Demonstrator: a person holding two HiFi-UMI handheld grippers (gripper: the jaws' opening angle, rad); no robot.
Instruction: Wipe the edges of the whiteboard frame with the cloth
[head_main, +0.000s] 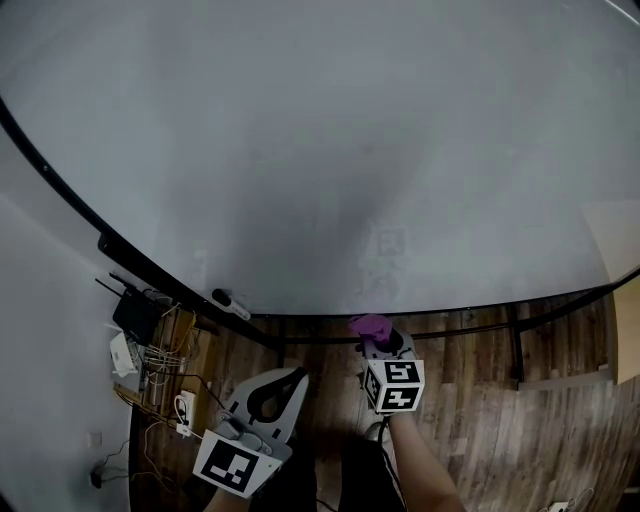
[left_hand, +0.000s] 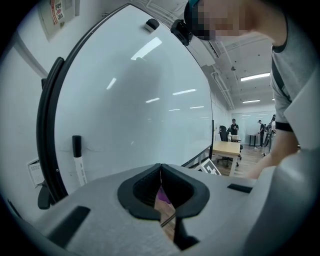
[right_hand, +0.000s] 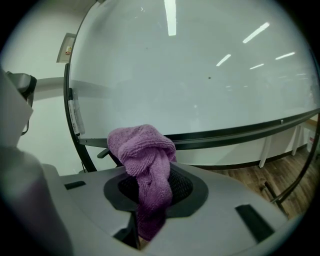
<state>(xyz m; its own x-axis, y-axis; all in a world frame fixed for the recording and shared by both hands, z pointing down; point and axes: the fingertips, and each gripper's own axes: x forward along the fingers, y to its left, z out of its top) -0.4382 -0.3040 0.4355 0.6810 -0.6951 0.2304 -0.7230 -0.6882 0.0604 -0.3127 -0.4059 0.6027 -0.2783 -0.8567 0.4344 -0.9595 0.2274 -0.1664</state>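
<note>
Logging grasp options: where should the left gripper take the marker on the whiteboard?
Probably the white barrel of the marker, below its black cap, coming straight at the whiteboard: it stands upright against the board, so only its two sides are free.

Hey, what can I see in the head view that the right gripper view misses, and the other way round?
Only the head view shows the left gripper and a black router with cables on the floor. Only the right gripper view shows a notice on the wall beside the board. Both show the whiteboard, its black frame, the wooden floor, and the purple cloth clamped in the jaws of the right gripper.
</note>
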